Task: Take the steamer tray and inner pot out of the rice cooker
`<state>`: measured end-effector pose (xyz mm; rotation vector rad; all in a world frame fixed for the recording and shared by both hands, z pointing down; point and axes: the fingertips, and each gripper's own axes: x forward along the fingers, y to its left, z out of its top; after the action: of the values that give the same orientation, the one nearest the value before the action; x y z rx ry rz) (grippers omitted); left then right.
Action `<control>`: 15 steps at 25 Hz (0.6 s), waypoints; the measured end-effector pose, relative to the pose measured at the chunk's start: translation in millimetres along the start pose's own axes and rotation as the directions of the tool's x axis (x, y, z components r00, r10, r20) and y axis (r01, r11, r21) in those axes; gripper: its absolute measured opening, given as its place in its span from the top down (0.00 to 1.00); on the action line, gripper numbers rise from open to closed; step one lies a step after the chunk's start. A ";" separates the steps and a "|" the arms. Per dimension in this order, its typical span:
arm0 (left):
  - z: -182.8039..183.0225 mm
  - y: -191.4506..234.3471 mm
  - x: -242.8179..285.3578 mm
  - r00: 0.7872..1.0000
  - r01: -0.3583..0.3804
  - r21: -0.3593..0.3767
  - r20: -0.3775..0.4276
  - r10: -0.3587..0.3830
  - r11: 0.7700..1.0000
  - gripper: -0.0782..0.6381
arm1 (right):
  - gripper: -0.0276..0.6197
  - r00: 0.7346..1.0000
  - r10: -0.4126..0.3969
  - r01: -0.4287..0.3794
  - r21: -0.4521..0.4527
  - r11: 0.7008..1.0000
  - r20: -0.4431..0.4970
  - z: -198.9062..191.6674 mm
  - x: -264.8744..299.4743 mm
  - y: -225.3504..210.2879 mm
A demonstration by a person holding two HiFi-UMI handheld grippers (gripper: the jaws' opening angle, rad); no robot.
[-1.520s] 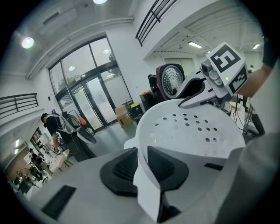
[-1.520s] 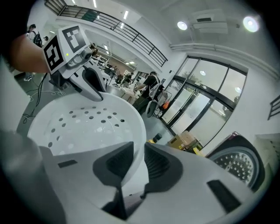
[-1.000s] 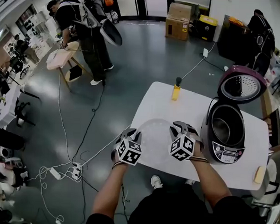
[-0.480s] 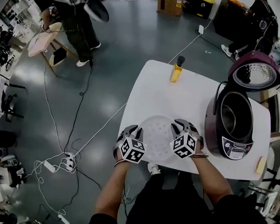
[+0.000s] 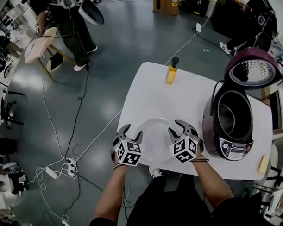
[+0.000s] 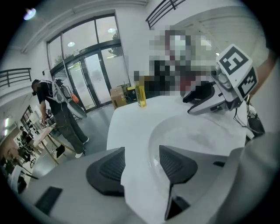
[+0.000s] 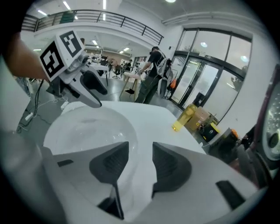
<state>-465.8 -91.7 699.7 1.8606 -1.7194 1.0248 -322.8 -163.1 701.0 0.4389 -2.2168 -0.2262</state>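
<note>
Glossy grey floor [image 5: 125, 49] spreads around a white table [image 5: 179, 97] with rounded corners and a smooth matte top. Loose cables [image 5: 60, 170] trail across the floor.

On the table's near edge sits the tray [image 5: 154, 138], a shallow round dish of clear, colourless plastic with a thin raised rim. It is so pale against the tabletop that its base may be perforated, but that can't be made out.

The left gripper [image 6: 140, 166] is at the tray's left rim. Its ribbed black pads stand spread, one on each side of the rim, with clear gaps, and its jaws have just been opening. The right gripper [image 7: 140, 164] is at the opposite rim. Its jaws have also just been opening and stand apart, a narrower gap than the left's, with the rim between the pads and not pinched. Both have grey moulded bodies.

To the right stands the cooker [image 5: 233, 150], a rounded, dark plum shell with a pale control panel at the front. Its lid [image 5: 254, 72] is hinged fully up and shows a round, dotted metal plate. The pot [image 5: 231, 120] is seated inside the cooker, a dark, smooth-walled bowl.

Near the far edge stands a bottle [image 5: 171, 74], slim and yellow with a black cap, well apart from the tray.
</note>
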 end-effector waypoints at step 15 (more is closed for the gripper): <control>165.8 -87.1 -102.5 0.945 0.067 -0.016 0.323 -0.058 0.998 0.49 | 0.68 0.932 -0.178 0.117 0.204 0.972 0.314 49.0 -216.3 -71.9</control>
<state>-338.7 -128.9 532.3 2.1450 -1.8247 0.6967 -217.9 -145.3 493.6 0.7156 -2.5487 -0.1880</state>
